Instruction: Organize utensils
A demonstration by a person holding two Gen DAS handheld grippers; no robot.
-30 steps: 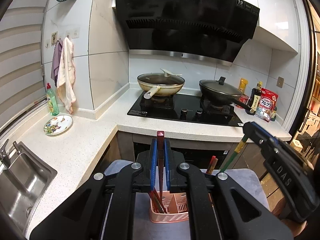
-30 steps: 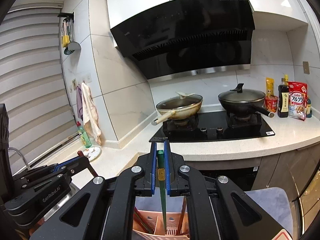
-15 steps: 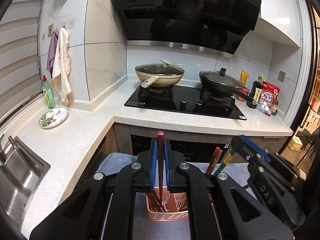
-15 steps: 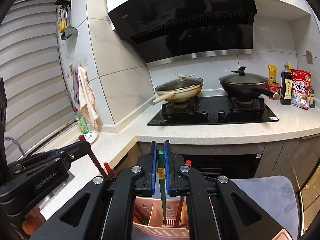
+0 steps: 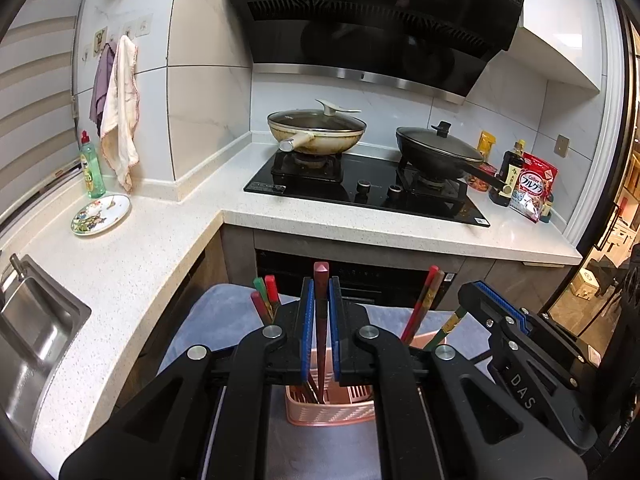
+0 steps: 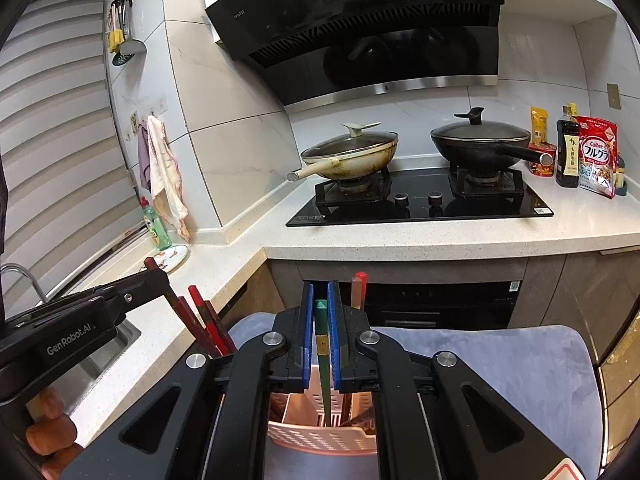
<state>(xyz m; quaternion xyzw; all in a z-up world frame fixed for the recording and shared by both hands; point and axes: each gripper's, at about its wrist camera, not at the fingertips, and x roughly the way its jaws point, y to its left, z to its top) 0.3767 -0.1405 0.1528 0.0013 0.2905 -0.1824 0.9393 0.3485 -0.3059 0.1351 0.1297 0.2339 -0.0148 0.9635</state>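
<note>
Below both claws: pink utensil basket (image 5: 331, 412) on grey mat (image 6: 500, 364). Left gripper (image 5: 320, 312) pinches dark red chopstick (image 5: 321, 320), right gripper (image 6: 320, 320) pinches green chopstick (image 6: 322, 356), tips inside basket. Standing chopsticks (image 5: 265, 300) flank left.

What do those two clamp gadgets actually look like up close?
Both are matte black plastic. The left gripper and right gripper have blue ribbed pads lining narrow fingers, silver rivets at the linkage joints, and white lettering on their sides: "GenRobot.AI" and "DAS".
</note>
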